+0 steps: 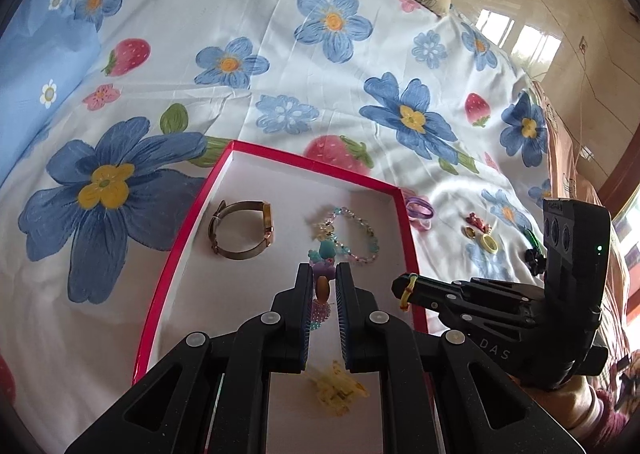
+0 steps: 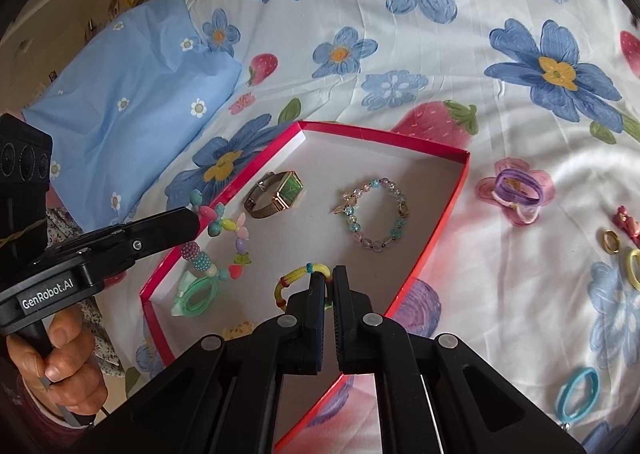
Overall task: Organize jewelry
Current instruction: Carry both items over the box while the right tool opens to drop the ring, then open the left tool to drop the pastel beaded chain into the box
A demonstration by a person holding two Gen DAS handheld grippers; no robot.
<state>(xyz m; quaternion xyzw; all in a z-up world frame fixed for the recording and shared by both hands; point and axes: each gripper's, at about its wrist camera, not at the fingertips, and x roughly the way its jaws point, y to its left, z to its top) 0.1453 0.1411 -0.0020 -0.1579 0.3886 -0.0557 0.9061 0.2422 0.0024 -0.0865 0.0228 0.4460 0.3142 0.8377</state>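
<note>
A red-rimmed box [image 1: 192, 214] [image 2: 448, 214] with a white floor lies on the floral bedsheet. It holds a watch [image 1: 242, 232] [image 2: 278, 194], a pastel bead bracelet [image 1: 356, 230] [image 2: 374, 214] and a yellow clip [image 1: 336, 386]. My left gripper [image 1: 324, 278] [image 2: 196, 220] is shut on a colourful bead necklace [image 1: 322, 286] [image 2: 224, 250] that hangs over the box with a green ring pendant [image 2: 196, 294]. My right gripper [image 2: 328, 278] [image 1: 400, 288] is shut on a yellow-red hair tie [image 2: 296, 280] [image 1: 408, 290] above the box's near part.
Loose on the sheet right of the box lie a purple hair tie [image 2: 516, 190] [image 1: 420, 210], a red clip [image 2: 626, 224] [image 1: 476, 220], gold and yellow rings [image 2: 610, 242] [image 1: 488, 242] and a blue hair tie [image 2: 578, 394]. A blue pillow [image 2: 132, 118] lies left.
</note>
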